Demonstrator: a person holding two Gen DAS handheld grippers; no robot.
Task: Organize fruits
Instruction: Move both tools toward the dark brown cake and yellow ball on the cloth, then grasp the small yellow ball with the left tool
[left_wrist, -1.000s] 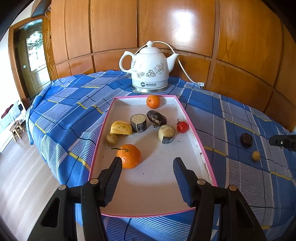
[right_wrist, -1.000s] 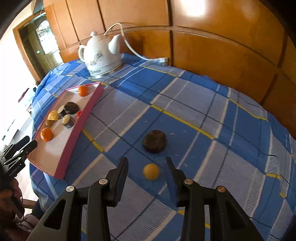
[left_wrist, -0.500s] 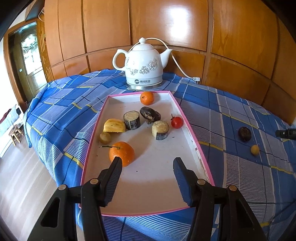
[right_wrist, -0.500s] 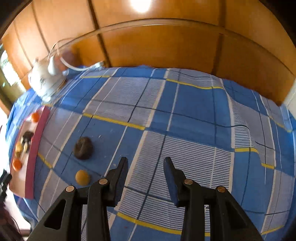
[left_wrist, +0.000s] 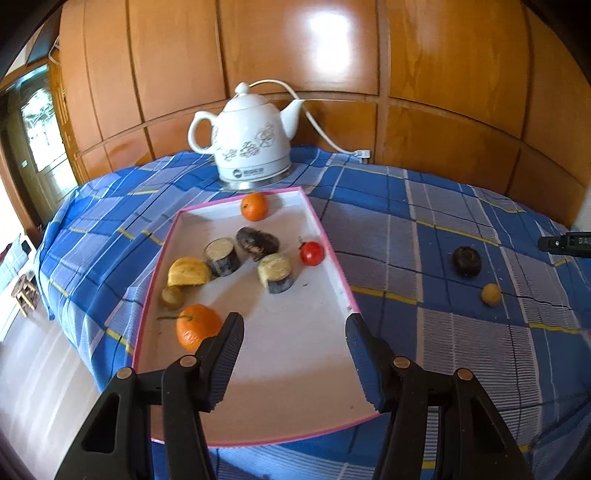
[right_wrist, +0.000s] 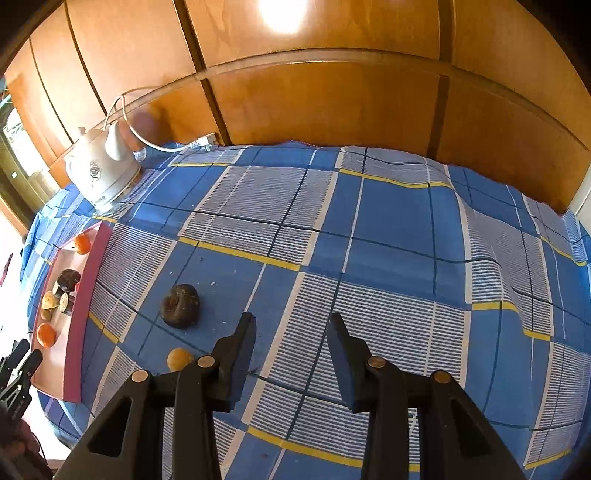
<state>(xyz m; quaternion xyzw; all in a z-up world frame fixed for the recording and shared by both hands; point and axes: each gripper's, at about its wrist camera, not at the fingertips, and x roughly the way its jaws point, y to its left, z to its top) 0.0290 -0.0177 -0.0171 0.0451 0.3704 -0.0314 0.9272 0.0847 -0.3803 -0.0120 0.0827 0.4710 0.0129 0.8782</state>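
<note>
A pink-rimmed white tray (left_wrist: 334, 254) holds several fruits: two oranges (left_wrist: 195, 326), a yellow piece (left_wrist: 188, 272), dark cut pieces and a small red fruit (left_wrist: 311, 253). My left gripper (left_wrist: 293, 332) hovers open over the tray's near end, nothing between its fingers. On the blue checked cloth to the right lie a dark round fruit (left_wrist: 467, 261) and a small yellow fruit (left_wrist: 491, 294). In the right wrist view the dark fruit (right_wrist: 180, 306) and the yellow fruit (right_wrist: 179, 358) lie left of my right gripper (right_wrist: 291, 328), which is open and empty above bare cloth.
A white ceramic kettle (left_wrist: 251, 147) with a cord stands behind the tray by the wooden wall panels (left_wrist: 443, 74). The cloth (right_wrist: 388, 240) drapes over the table edges. The right gripper's tip (left_wrist: 565, 242) shows at the left view's right edge.
My right gripper swung to the right, so the yellow fruit went from between its fingers to their left. The left gripper shifted right, and the tray slid left in its view.
</note>
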